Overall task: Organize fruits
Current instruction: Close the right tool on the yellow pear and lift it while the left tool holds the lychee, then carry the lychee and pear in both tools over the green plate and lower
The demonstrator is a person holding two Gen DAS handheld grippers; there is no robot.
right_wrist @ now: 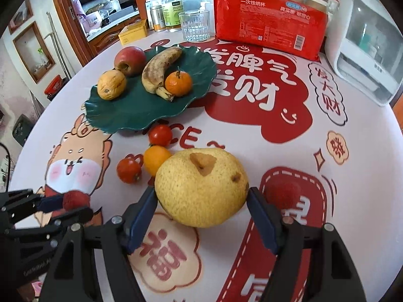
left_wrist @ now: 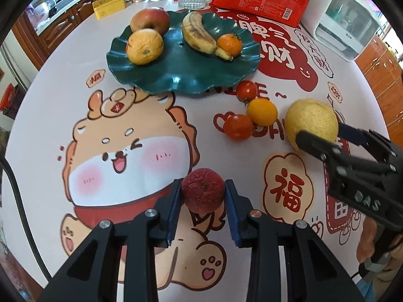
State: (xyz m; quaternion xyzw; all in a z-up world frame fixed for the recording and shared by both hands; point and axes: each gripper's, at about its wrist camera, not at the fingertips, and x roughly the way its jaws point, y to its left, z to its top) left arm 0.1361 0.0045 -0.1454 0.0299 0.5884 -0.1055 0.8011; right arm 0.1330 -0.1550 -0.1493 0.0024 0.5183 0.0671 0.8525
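Note:
My left gripper is shut on a small wrinkled red fruit just over the cartoon tablecloth; it also shows in the right wrist view as the left gripper holding the red fruit. My right gripper has both blue pads against the sides of a big yellow pear, also seen as the pear. A green leaf-shaped plate holds an apple, a wrinkled orange, a spotted banana and a mandarin.
Two red tomatoes and an orange one lie between plate and pear. Another red fruit sits right of the pear. A glass, red packet, yellow tin, bottles and a white appliance line the far edge.

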